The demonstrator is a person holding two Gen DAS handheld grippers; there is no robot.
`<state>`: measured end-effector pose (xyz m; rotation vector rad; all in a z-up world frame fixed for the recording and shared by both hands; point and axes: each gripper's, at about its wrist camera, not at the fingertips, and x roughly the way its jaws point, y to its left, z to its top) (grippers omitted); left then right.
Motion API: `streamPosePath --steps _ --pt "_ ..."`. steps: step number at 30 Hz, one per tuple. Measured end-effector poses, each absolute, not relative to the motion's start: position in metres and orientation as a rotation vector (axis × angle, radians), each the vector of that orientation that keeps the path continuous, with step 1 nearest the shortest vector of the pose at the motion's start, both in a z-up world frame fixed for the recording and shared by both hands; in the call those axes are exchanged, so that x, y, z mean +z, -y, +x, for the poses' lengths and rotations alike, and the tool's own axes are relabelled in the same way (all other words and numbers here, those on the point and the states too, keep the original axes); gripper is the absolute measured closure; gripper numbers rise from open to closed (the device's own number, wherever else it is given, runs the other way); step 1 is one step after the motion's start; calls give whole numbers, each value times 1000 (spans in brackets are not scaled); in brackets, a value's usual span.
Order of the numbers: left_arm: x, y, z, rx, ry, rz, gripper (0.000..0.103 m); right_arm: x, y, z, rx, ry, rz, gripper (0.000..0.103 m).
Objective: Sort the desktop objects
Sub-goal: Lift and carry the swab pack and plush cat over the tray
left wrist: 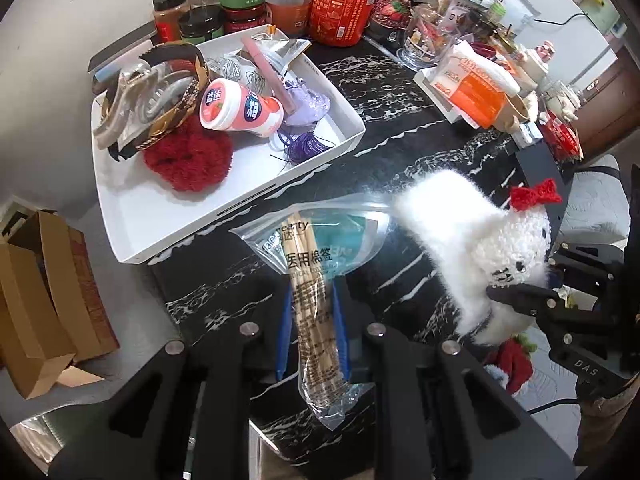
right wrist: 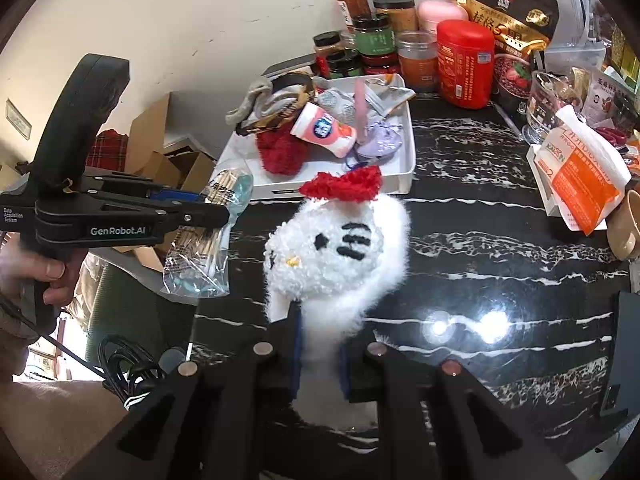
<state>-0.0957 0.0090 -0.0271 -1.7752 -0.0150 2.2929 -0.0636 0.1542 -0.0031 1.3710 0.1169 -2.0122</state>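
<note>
The left gripper (left wrist: 310,320) pinches the slippery swab bag (left wrist: 316,280); the right gripper (right wrist: 320,344) pinches the plush toy (right wrist: 340,248). Risk: the bag slides free short of the crowded tray (left wrist: 132,208).

Left black handheld tool (right wrist: 224,216): "GenRobot.AI"; "Data Acquisition System".
Right black handheld tool (left wrist: 516,300): "DAS".
Clear plastic bag of wooden swabs (left wrist: 316,280): "医用棉签".
Orange-and-white paper packet (right wrist: 580,172): "2"; other print unreadable.
</note>
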Motion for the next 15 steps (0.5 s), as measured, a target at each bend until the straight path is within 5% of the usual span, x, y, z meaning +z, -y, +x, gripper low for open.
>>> streamPosePath --steps 15 --pt "6 25 -88 2329 25 -1733 85 33 -112 -57 -1989 -98 1309 90"
